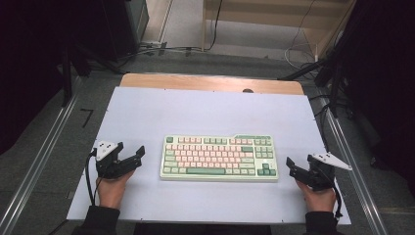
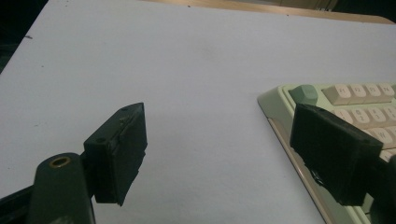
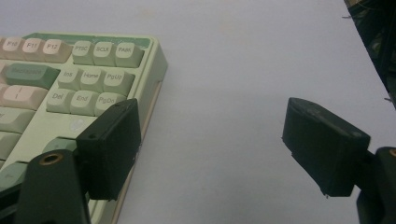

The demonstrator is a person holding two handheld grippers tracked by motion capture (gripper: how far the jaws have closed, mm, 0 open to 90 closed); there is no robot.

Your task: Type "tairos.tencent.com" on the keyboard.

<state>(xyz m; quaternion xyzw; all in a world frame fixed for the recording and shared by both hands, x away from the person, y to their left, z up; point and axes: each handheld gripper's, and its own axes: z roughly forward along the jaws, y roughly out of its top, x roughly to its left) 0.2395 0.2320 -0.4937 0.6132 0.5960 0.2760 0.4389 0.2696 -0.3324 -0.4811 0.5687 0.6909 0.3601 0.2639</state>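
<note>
while both tongs gape empty, keyboard (image 1: 219,157) sits between left tongs (image 1: 133,157) and right tongs (image 1: 295,168).

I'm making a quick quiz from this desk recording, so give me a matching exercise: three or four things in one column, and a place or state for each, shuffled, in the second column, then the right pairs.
Things:
1. keyboard
2. left gripper
3. right gripper
4. white sheet

Places or states:
A. open, just off the keyboard's right end
B. spread over the wooden table
C. lying flat in the middle of the sheet
D. open, just off the keyboard's left end

Pairs: 1-C, 2-D, 3-A, 4-B
</note>
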